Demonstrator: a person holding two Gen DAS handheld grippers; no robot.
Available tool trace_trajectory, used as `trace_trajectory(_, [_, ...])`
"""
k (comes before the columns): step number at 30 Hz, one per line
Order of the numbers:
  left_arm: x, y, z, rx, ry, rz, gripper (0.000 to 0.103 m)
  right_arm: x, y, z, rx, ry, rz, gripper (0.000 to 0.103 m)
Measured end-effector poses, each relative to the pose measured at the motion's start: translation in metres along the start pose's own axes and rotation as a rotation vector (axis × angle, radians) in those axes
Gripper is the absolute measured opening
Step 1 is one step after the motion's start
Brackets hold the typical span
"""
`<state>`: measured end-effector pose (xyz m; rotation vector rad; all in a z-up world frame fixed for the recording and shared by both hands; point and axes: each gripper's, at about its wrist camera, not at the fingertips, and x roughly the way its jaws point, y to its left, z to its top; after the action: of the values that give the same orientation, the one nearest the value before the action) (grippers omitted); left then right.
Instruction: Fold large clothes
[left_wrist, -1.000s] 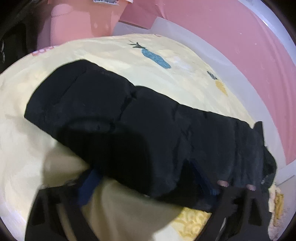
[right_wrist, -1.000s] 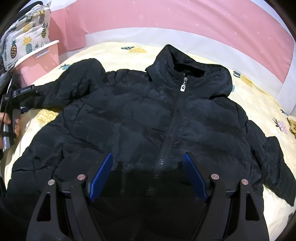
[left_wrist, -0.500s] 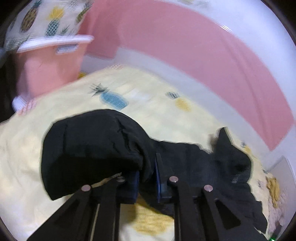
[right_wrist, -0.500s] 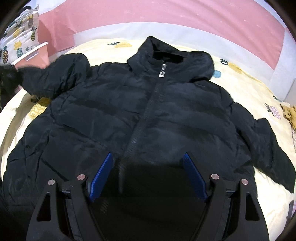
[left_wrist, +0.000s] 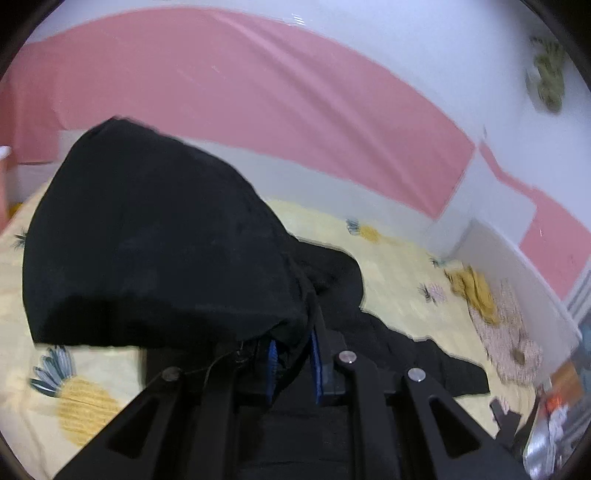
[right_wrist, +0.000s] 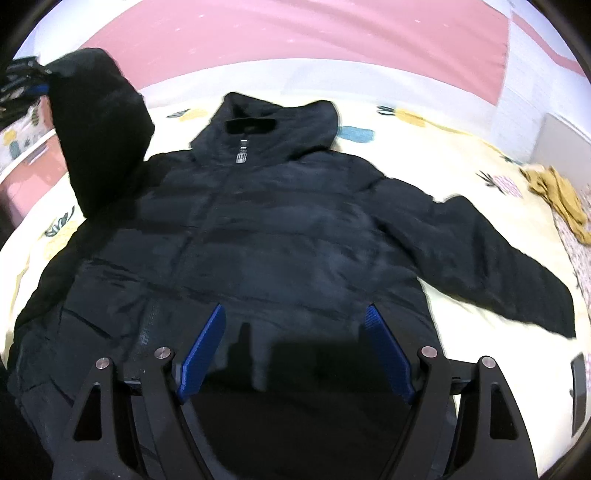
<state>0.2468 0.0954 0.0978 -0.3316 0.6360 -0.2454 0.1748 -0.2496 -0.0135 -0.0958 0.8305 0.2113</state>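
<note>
A black puffer jacket (right_wrist: 280, 229) lies front up on the yellow pineapple-print bed sheet (right_wrist: 458, 158), zipper closed, hood at the far end. My left gripper (left_wrist: 293, 354) is shut on the jacket's left sleeve (left_wrist: 155, 240) and holds it lifted off the bed; in the right wrist view that raised sleeve (right_wrist: 99, 122) stands up at the far left. My right gripper (right_wrist: 295, 343) is open and empty, hovering over the jacket's lower hem. The other sleeve (right_wrist: 498, 251) lies spread out to the right.
A pink and white wall (right_wrist: 295, 44) runs behind the bed. A mustard-yellow garment (right_wrist: 557, 195) lies at the bed's right edge; it also shows in the left wrist view (left_wrist: 476, 291). A pink bin (right_wrist: 29, 162) stands at the left.
My left gripper has closed on the sleeve and lifted it up off the bed, swinging toward the jacket's body. My right gripper stayed open over the hem, drifting a little right.
</note>
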Motion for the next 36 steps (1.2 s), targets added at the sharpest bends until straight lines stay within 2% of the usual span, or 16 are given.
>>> trace_trajectory(3, [0.037,-0.031,-0.018,0.043,0.052,-0.025,0.020,-0.004,-0.021,-0.007,0.035,0.004,-0.017,0.078])
trace_trajectory(5, [0.068,-0.043,-0.032,0.049,0.108,-0.063,0.027,-0.006,-0.033,-0.012,0.054,0.005,-0.026,0.078])
trace_trajectory(8, [0.096,-0.061,-0.056,0.048,0.177,-0.106,0.051,-0.006,-0.047,-0.015,0.081,0.007,-0.035,0.078])
trace_trajectory(9, [0.102,-0.066,-0.063,0.045,0.194,-0.129,0.063,-0.005,-0.051,-0.016,0.091,0.006,-0.035,0.078])
trace_trajectory(10, [0.105,-0.069,-0.069,0.045,0.214,-0.155,0.068,-0.005,-0.055,-0.016,0.100,0.004,-0.036,0.078])
trace_trajectory(12, [0.114,-0.078,-0.077,0.055,0.246,-0.183,0.069,-0.005,-0.060,-0.017,0.115,-0.002,-0.037,0.078])
trace_trajectory(15, [0.113,-0.084,-0.078,0.059,0.253,-0.218,0.069,-0.007,-0.064,-0.016,0.129,-0.014,-0.036,0.078])
trace_trajectory(20, [0.080,-0.079,-0.064,0.077,0.182,-0.245,0.070,-0.014,-0.064,-0.004,0.141,-0.062,-0.023,0.078])
trace_trajectory(22, [0.066,-0.067,-0.055,0.065,0.171,-0.264,0.075,-0.016,-0.062,0.005,0.149,-0.089,-0.017,0.078])
trace_trajectory(24, [0.062,-0.060,-0.047,0.064,0.161,-0.269,0.075,-0.019,-0.058,0.012,0.166,-0.114,-0.004,0.078])
trace_trajectory(25, [0.056,-0.054,-0.045,0.079,0.141,-0.246,0.076,-0.019,-0.056,0.016,0.172,-0.122,0.004,0.078])
trace_trajectory(28, [0.055,-0.028,-0.043,0.120,0.095,-0.114,0.076,-0.013,-0.048,0.024,0.169,-0.114,0.017,0.078])
trace_trajectory(32, [0.070,0.024,-0.043,0.097,0.111,0.091,0.075,0.015,-0.032,0.039,0.126,-0.076,0.073,0.078])
trace_trajectory(35, [0.090,0.062,-0.049,0.050,0.149,0.182,0.075,0.052,-0.022,0.055,0.072,-0.019,0.062,0.077])
trace_trajectory(36, [0.099,0.074,-0.052,0.025,0.171,0.207,0.075,0.069,-0.019,0.060,0.059,0.009,0.060,0.072])
